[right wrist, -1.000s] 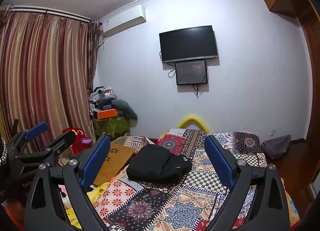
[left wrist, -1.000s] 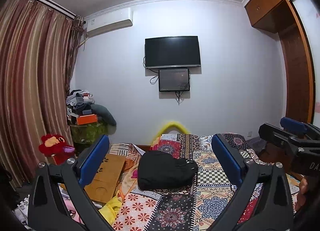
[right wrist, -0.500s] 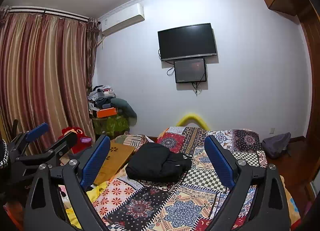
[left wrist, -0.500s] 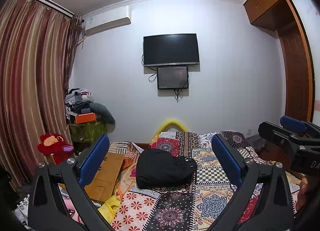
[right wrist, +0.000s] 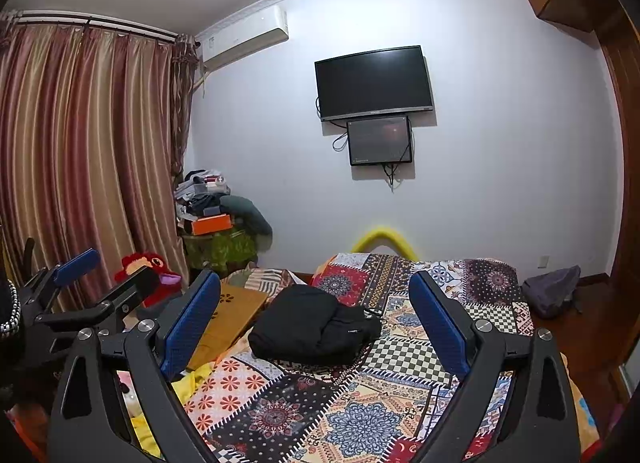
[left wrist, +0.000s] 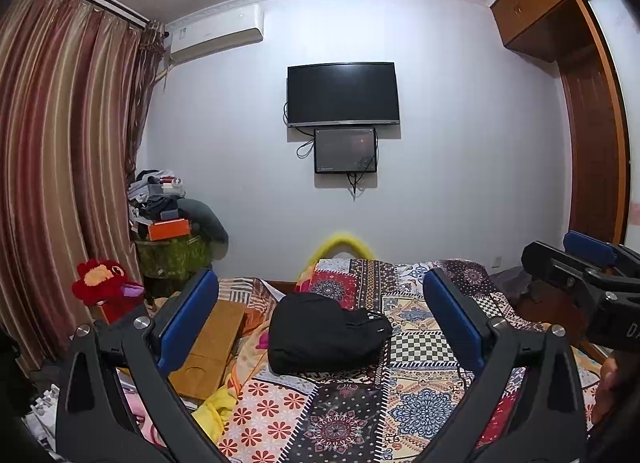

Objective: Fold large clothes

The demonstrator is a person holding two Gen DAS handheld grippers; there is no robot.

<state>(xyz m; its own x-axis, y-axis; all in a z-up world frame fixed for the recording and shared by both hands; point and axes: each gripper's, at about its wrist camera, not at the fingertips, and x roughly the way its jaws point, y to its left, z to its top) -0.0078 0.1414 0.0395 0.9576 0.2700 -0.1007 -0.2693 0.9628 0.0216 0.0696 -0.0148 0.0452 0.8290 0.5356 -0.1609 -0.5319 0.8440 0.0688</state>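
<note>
A black folded garment (left wrist: pixel 326 331) lies in a compact bundle on the patchwork bedspread (left wrist: pixel 416 407), also seen in the right wrist view (right wrist: pixel 314 329). My left gripper (left wrist: pixel 320 323) is open and empty, held above the near part of the bed with the bundle framed between its blue pads (left wrist: pixel 188 319). My right gripper (right wrist: pixel 316 323) is open and empty, likewise back from the bundle. Each gripper shows at the edge of the other's view: the right one (left wrist: pixel 584 271) and the left one (right wrist: pixel 80 283).
A wooden board (left wrist: pixel 212 347) and yellow cloth (left wrist: pixel 216 407) lie at the bed's left. A red plush toy (left wrist: pixel 108 287), a cluttered green stand (left wrist: pixel 172 255) and curtains fill the left. A grey bag (right wrist: pixel 554 291) sits on the floor right. A TV (left wrist: pixel 343 94) hangs ahead.
Both views have tilted slightly upward, so the bed and black bundle sit a little lower in frame. Both grippers stay open and nothing on the bed moved.
</note>
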